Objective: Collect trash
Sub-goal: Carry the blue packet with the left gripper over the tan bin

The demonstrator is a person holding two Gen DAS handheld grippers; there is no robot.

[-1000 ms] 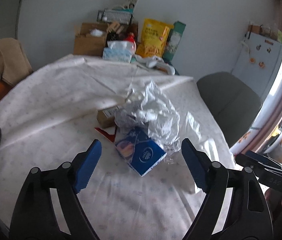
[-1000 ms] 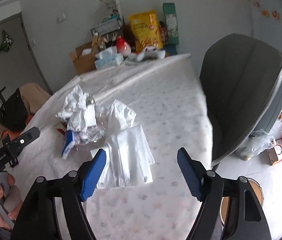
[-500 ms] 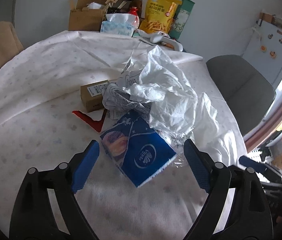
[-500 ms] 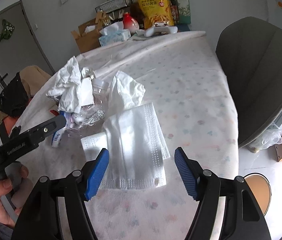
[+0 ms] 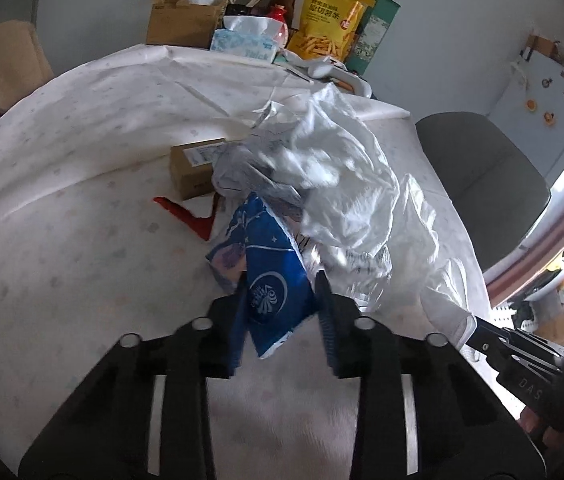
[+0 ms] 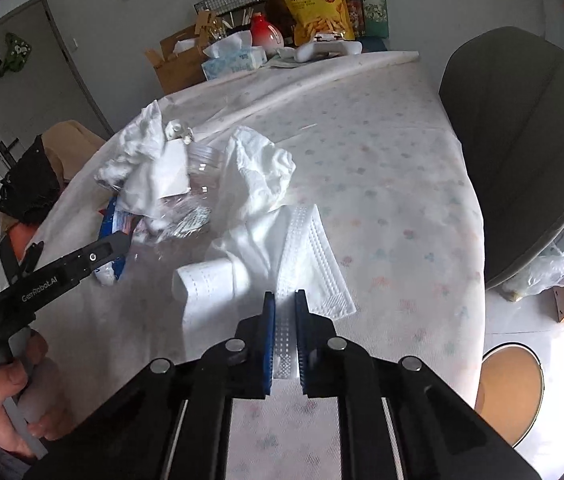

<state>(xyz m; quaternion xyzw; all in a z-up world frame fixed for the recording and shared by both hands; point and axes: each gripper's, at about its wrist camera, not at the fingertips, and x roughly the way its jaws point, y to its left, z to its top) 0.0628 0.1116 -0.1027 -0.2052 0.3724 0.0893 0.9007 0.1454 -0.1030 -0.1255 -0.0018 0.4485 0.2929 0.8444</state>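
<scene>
A pile of trash lies mid-table. My left gripper (image 5: 280,312) is shut on a blue tissue packet (image 5: 268,264) at the pile's near edge; it also shows from the side in the right wrist view (image 6: 110,248). Behind it lie crumpled white paper (image 5: 337,168), a crushed clear plastic bottle (image 6: 194,196), a small brown box (image 5: 194,168) and a red scrap (image 5: 186,216). My right gripper (image 6: 283,320) is shut on a white face mask (image 6: 313,256), which lies beside a crumpled tissue (image 6: 262,168) and a paper roll (image 6: 210,276).
The table (image 6: 381,184) has a pale dotted cloth. At its far end stand a cardboard box (image 5: 186,16), a tissue box (image 5: 242,40), a yellow snack bag (image 5: 329,20) and a green carton. A grey chair (image 6: 521,148) stands right; a round bin (image 6: 509,388) is on the floor.
Both grippers moved forward and down to the table and closed: the left on the blue tissue packet, the right on the face mask.
</scene>
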